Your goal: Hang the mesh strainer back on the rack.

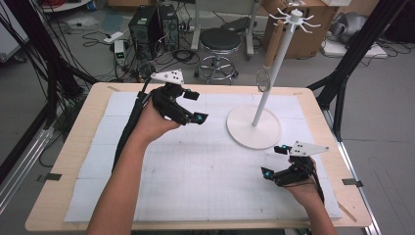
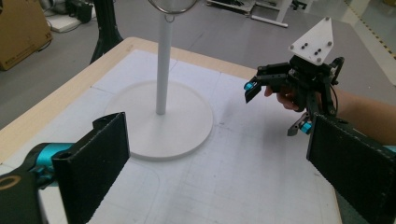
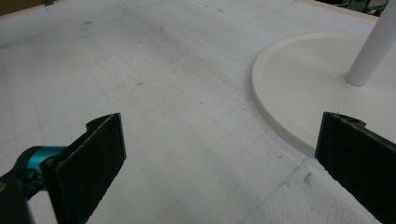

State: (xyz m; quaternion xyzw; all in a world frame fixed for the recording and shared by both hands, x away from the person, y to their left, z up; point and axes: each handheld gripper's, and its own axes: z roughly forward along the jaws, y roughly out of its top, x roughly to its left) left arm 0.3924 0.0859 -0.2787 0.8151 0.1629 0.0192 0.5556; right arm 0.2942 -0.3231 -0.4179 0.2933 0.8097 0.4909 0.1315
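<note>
A white stand with a round base [image 1: 254, 128] and a tall pole [image 1: 275, 68] rises at the table's right middle; its top carries white hooks [image 1: 295, 18]. A thin wire ring [image 1: 263, 80] hangs beside the pole. My left gripper [image 1: 195, 106] is open above the mat, left of the base, with nothing between its jaws. My right gripper [image 1: 275, 160] is open near the front right, just in front of the base. The left gripper view has the base [image 2: 161, 121], the pole [image 2: 164, 65] and the right gripper [image 2: 275, 107]. The base's rim [image 3: 289, 88] also lies in the right gripper view.
A white gridded mat [image 1: 195, 156] covers the wooden table [image 1: 58, 186]. Behind the table are a stool [image 1: 219, 46], computer towers [image 1: 147, 24], cables and cardboard boxes [image 1: 313, 29]. Black frame legs [image 1: 342, 73] stand at the right.
</note>
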